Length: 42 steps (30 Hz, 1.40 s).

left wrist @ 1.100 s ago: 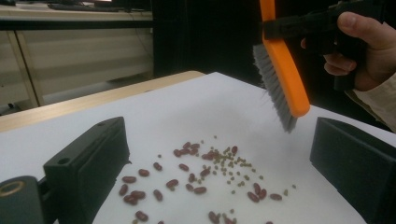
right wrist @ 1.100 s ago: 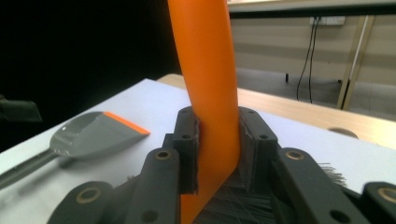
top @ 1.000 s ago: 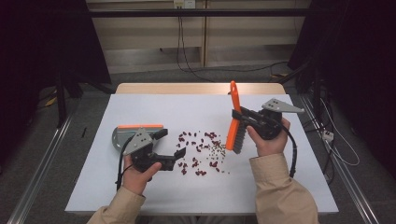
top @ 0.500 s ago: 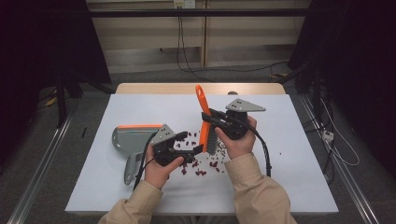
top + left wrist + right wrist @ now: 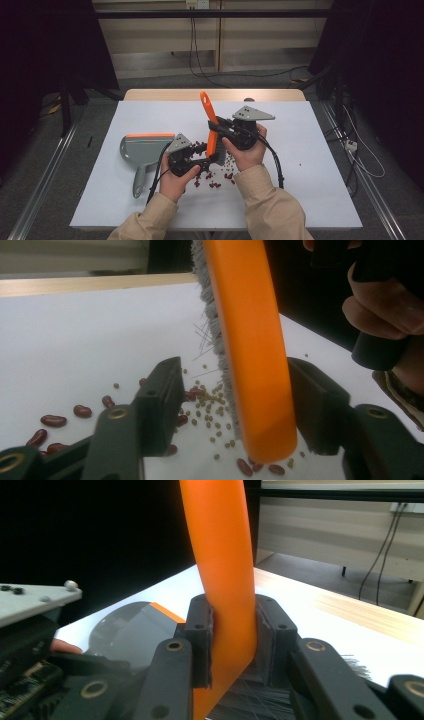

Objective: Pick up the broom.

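Brush (image 5: 211, 131) moved over beans (image 5: 215, 176), bristle tips hidden

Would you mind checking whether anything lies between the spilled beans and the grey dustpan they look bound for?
Nothing visible does: bare white table separates the scattered red beans from the grey, orange-lipped dustpan, which lies to their left.

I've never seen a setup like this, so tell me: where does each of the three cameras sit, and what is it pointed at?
High view: above the table's near side, looking forward and down; sleeves, both hands.
Left gripper view: on the left gripper, looking along its jaws at the brush and beans; the other hand's fingers.
Right gripper view: on the right gripper, clamped on the brush handle; dustpan behind.
All three share the brush.
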Motion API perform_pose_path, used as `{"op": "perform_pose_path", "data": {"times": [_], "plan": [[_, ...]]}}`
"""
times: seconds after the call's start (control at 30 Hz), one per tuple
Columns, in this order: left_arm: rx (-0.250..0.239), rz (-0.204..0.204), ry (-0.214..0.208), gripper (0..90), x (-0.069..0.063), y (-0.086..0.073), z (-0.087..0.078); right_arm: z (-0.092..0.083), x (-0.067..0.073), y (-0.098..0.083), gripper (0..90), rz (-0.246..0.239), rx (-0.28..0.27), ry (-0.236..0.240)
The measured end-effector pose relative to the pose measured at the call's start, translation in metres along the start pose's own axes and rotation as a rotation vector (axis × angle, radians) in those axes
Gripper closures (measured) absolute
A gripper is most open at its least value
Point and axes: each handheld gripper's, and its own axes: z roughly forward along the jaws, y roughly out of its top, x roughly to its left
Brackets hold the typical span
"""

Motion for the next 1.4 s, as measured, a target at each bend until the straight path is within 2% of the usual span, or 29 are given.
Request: {"op": "perform_pose_path", "data": {"times": [0.03, 0.07, 0.1, 0.13, 0.17, 0.27, 0.3, 0.33, 0.37, 0.47, 0.5, 0.53, 0.57, 0.67, 0.7, 0.73, 0.77, 0.8, 0.83, 0.87, 0.9, 1.0, 1.03, 1.13, 1.17, 1.2, 1.23, 1.3, 1.4], "plan": [[-0.004, 0.002, 0.003, 54.3, 0.000, 0.000, -0.001, 0.001, 0.004, 0.001, 71.3, -0.016, 0.006, -0.003], [-0.005, 0.006, 0.005, 54.3, 0.000, 0.000, -0.002, 0.001, 0.004, 0.001, 71.3, -0.016, 0.006, -0.003], [-0.007, 0.017, 0.014, 68.6, -0.001, 0.001, -0.003, 0.002, 0.006, 0.002, 71.3, -0.018, 0.005, -0.004], [-0.007, 0.028, 0.046, 68.6, -0.001, 0.001, -0.005, 0.002, 0.006, 0.002, 71.3, -0.018, 0.005, -0.004], [-0.002, 0.007, 0.065, 70.2, 0.000, 0.000, -0.007, 0.004, 0.006, 0.002, 71.1, -0.005, 0.008, 0.002], [-0.006, 0.018, 0.097, 70.9, 0.001, 0.000, -0.009, 0.007, 0.007, 0.002, 70.6, 0.010, 0.017, -0.002], [-0.022, 0.010, 0.129, 70.9, 0.001, 0.001, -0.012, 0.008, 0.010, 0.002, 55.0, 0.030, 0.008, -0.026], [-0.022, 0.010, 0.129, 70.9, 0.001, 0.001, -0.012, 0.008, 0.010, 0.002, 55.0, 0.030, 0.008, -0.026], [-0.041, 0.009, 0.165, 70.9, 0.004, 0.001, -0.014, 0.008, 0.014, 0.001, 41.9, 0.058, -0.011, -0.081], [-0.056, -0.003, 0.193, 70.9, 0.007, 0.002, -0.017, 0.009, 0.018, 0.000, 36.3, 0.080, -0.024, -0.097], [-0.062, 0.003, 0.223, 70.9, 0.008, 0.002, -0.018, 0.012, 0.021, -0.001, 31.7, 0.099, -0.012, -0.110], [-0.062, 0.003, 0.223, 70.9, 0.008, 0.002, -0.018, 0.012, 0.021, -0.001, 31.7, 0.099, -0.012, -0.110], [-0.073, -0.002, 0.241, 70.9, 0.008, 0.002, -0.018, 0.018, 0.025, -0.004, 30.9, 0.129, 0.018, -0.119], [-0.078, 0.017, 0.255, 70.9, 0.006, 0.002, -0.018, 0.025, 0.029, -0.007, 31.0, 0.151, 0.044, -0.126], [-0.077, 0.037, 0.251, 70.7, 0.004, 0.002, -0.017, 0.032, 0.031, -0.010, 32.8, 0.190, 0.055, -0.104], [-0.090, 0.058, 0.250, 70.7, 0.000, 0.002, -0.016, 0.032, 0.031, -0.010, 32.8, 0.190, 0.055, -0.104], [-0.097, 0.142, 0.267, 68.8, -0.010, 0.003, -0.017, 0.037, 0.035, -0.011, 30.9, 0.221, 0.066, -0.133], [-0.097, 0.142, 0.267, 68.2, -0.010, 0.003, -0.017, 0.037, 0.035, -0.011, 30.9, 0.221, 0.066, -0.133], [-0.106, 0.190, 0.274, 67.3, -0.016, 0.006, -0.018, 0.040, 0.035, -0.011, 40.2, 0.265, 0.077, -0.170], [-0.106, 0.190, 0.274, 66.2, -0.016, 0.006, -0.018, 0.040, 0.035, -0.011, 40.2, 0.265, 0.077, -0.170], [-0.113, 0.207, 0.279, 64.5, -0.019, 0.007, -0.018, 0.038, 0.033, -0.009, 47.4, 0.325, 0.065, -0.136], [-0.115, 0.222, 0.289, 57.7, -0.019, 0.007, -0.017, 0.034, 0.032, -0.007, 55.3, 0.358, 0.043, -0.116], [-0.114, 0.223, 0.293, 55.9, -0.018, 0.006, -0.015, 0.033, 0.030, -0.006, 61.4, 0.402, 0.043, -0.082], [-0.112, 0.228, 0.289, 50.2, -0.017, 0.005, -0.015, 0.032, 0.028, -0.004, 66.7, 0.390, 0.044, -0.069], [-0.115, 0.220, 0.278, 49.7, -0.017, 0.005, -0.015, 0.028, 0.025, -0.002, 70.2, 0.366, 0.034, -0.067], [-0.123, 0.209, 0.263, 49.7, -0.016, 0.006, -0.016, 0.028, 0.025, -0.002, 70.2, 0.366, 0.034, -0.067], [-0.130, 0.201, 0.263, 41.5, -0.015, 0.007, -0.018, 0.024, 0.018, 0.000, 70.3, 0.364, 0.032, -0.059], [-0.122, 0.186, 0.248, 36.9, -0.014, 0.006, -0.019, 0.021, 0.011, 0.002, 70.3, 0.338, 0.045, -0.079], [-0.114, 0.184, 0.235, 31.5, -0.013, 0.006, -0.019, 0.017, 0.004, 0.003, 70.3, 0.314, 0.055, -0.089]]}}
